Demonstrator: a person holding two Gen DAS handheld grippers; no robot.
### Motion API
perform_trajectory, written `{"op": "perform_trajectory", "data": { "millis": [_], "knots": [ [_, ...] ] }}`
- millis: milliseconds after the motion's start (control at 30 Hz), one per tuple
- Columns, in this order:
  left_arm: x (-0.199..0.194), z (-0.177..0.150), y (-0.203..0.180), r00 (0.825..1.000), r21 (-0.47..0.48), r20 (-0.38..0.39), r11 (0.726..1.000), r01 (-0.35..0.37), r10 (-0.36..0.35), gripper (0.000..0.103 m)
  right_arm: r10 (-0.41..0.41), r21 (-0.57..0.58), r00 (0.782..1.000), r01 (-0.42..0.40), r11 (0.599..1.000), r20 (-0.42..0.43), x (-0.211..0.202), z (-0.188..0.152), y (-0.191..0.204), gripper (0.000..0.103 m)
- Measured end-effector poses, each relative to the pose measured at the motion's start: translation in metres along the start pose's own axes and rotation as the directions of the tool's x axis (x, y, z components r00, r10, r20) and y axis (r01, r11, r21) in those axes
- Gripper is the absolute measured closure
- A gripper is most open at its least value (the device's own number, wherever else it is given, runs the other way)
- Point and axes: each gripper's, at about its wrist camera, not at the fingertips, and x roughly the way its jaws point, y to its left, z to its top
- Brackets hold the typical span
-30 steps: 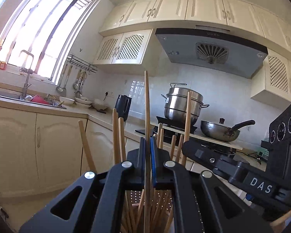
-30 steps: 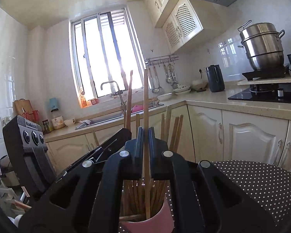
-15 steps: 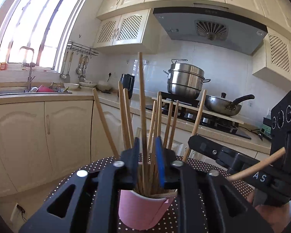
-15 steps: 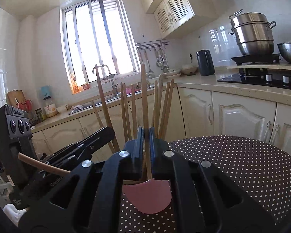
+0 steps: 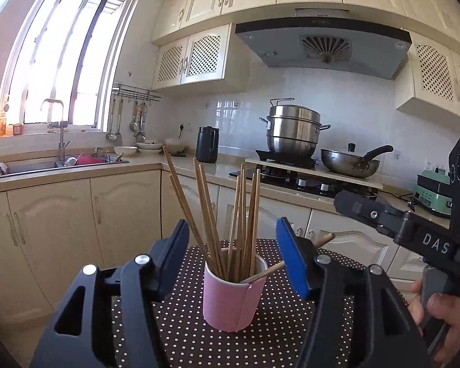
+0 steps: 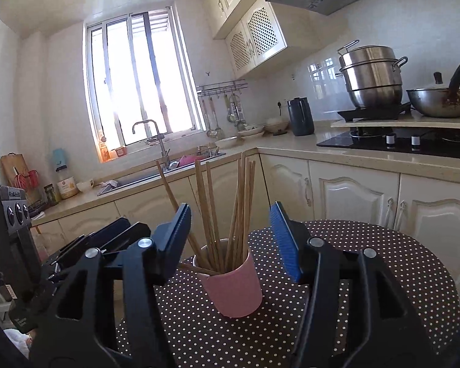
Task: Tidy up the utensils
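A pink cup (image 5: 233,294) (image 6: 236,285) stands on a round table with a dotted brown cloth (image 5: 276,337) (image 6: 383,260). Several wooden chopsticks (image 5: 230,214) (image 6: 227,208) stand in it, and one slanted chopstick (image 5: 291,263) leans out over the rim. My left gripper (image 5: 233,254) is just short of the cup, its jaws opening with nothing pressed between the pads. My right gripper (image 6: 230,239) faces the cup from the other side, jaws likewise opening and holding nothing. A hand (image 5: 438,306) holds the right tool's black body (image 5: 414,233).
Cream cabinets and a counter wrap around behind the table. A sink (image 6: 156,178) lies under the window. A dark kettle (image 5: 207,144), a steel steamer pot (image 5: 293,132) and a wok (image 5: 349,162) stand on the stove side.
Each gripper was shut on an upright chopstick above the cup. Both have let go, opened and drawn back, and those chopsticks now stand in the cup.
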Motion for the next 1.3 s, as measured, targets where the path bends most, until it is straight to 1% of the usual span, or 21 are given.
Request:
{"op": "perform_trajectory", "data": {
  "millis": [167,233,267,400,467,533,600,667,833,967,1033,1133,1200,1300],
  "knots": [
    [-0.038,0.006,-0.015,0.999,0.029,-0.007,0.999,-0.04,0.041,0.035,-0.082,-0.04,0.997,0.082,0.996,0.005,-0.04,0.002,0.017,0.045],
    [-0.052,0.009,-0.021,0.999,0.038,-0.009,0.999,-0.037,0.037,0.032,-0.104,-0.056,0.995,0.104,0.993,0.003,-0.057,0.001,0.025,0.04],
    [-0.062,0.01,-0.024,0.999,0.044,-0.015,0.998,-0.042,0.043,0.03,-0.115,-0.061,0.993,0.114,0.992,0.0,-0.066,0.0,0.029,0.04],
    [-0.093,0.014,-0.038,0.998,0.072,-0.032,0.996,-0.05,0.052,0.028,-0.146,-0.082,0.989,0.146,0.986,0.009,-0.107,-0.006,0.049,0.034],
    [-0.11,0.014,-0.044,0.998,0.085,-0.028,0.995,-0.045,0.047,0.028,-0.159,-0.094,0.987,0.161,0.982,0.024,-0.125,-0.01,0.06,0.032],
    [-0.13,0.014,-0.048,0.998,0.081,-0.016,0.995,-0.052,0.053,0.028,-0.174,-0.113,0.984,0.178,0.977,0.047,-0.145,-0.013,0.073,0.028],
    [-0.151,0.015,-0.051,0.999,0.07,-0.001,0.996,-0.053,0.053,0.026,-0.176,-0.137,0.982,0.185,0.973,0.074,-0.165,-0.018,0.086,0.027],
    [-0.168,0.016,-0.053,0.998,0.062,0.017,0.996,-0.061,0.06,0.022,-0.19,-0.159,0.977,0.204,0.966,0.1,-0.182,-0.021,0.098,0.025],
    [-0.211,0.017,-0.062,0.995,0.065,0.068,0.995,-0.078,0.074,0.022,-0.212,-0.207,0.966,0.239,0.949,0.147,-0.218,-0.029,0.121,0.023],
    [-0.239,0.014,-0.069,0.993,0.073,0.096,0.995,-0.069,0.062,0.022,-0.221,-0.21,0.962,0.253,0.944,0.162,-0.236,-0.034,0.13,0.022],
    [-0.25,0.014,-0.074,0.992,0.084,0.109,0.994,-0.074,0.064,0.022,-0.205,-0.192,0.966,0.234,0.953,0.159,-0.242,-0.035,0.13,0.022],
    [-0.267,0.013,-0.08,0.987,0.101,0.134,0.99,-0.1,0.086,0.021,-0.205,-0.197,0.964,0.237,0.951,0.168,-0.254,-0.037,0.137,0.022],
    [-0.275,0.013,-0.082,0.987,0.096,0.14,0.991,-0.094,0.08,0.021,-0.199,-0.2,0.964,0.233,0.952,0.174,-0.263,-0.037,0.141,0.022],
    [-0.288,0.014,-0.087,0.985,0.108,0.155,0.989,-0.098,0.08,0.021,-0.208,-0.205,0.958,0.248,0.947,0.198,-0.275,-0.038,0.147,0.021]
  ]
}}
